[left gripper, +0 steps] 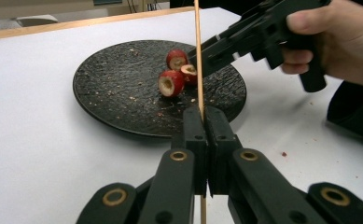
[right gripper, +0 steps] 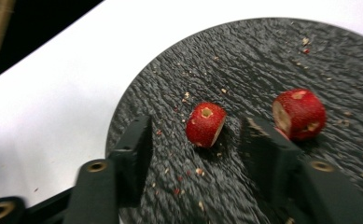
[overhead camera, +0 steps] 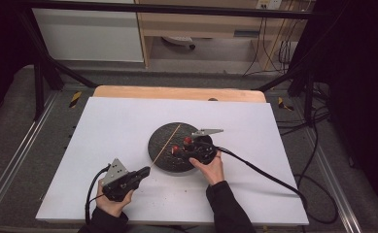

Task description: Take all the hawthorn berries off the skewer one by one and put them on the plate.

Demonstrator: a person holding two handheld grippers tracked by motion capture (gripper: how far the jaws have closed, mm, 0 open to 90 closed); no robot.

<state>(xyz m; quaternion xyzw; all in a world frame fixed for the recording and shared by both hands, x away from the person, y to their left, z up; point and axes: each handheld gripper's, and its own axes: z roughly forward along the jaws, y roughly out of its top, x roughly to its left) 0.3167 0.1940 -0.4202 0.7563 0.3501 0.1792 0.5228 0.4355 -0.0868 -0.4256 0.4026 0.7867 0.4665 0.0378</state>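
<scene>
Red fruit piece: a small red piece (right gripper: pixel 205 124) with a hole in its top lies on the plate, between the two jaws of the right hand-held gripper. The jaws do not touch it.
Other red pieces: a second red piece (right gripper: pixel 299 114) lies just past one jaw of the right hand-held gripper, on the outer side. In the left gripper view there are three red pieces (left gripper: pixel 171 83) close together, right at the tip of the right hand-held gripper.
Right hand-held gripper: it (right gripper: pixel 195 149) is spread apart, with a gap on each side of the small piece. A hand (overhead camera: pixel 210 168) holds it over the near part of the plate.
Stick: a thin wooden stick (left gripper: pixel 198 56) is pinched in the left hand-held gripper. It runs out in front of that gripper and across the plate, passing close to the red pieces.
Left hand-held gripper: its (left gripper: pixel 202 122) jaws are pressed together on the stick. It sits near the edge of the plate, well apart from the right hand-held gripper.
Plate: a round black plate (overhead camera: pixel 160 145) with a rough top and little crumbs on it. It is under the right hand-held gripper and just ahead of the left one.
Surface: a white surface (overhead camera: pixel 113 126) lies under the plate and both hand-held grippers.
</scene>
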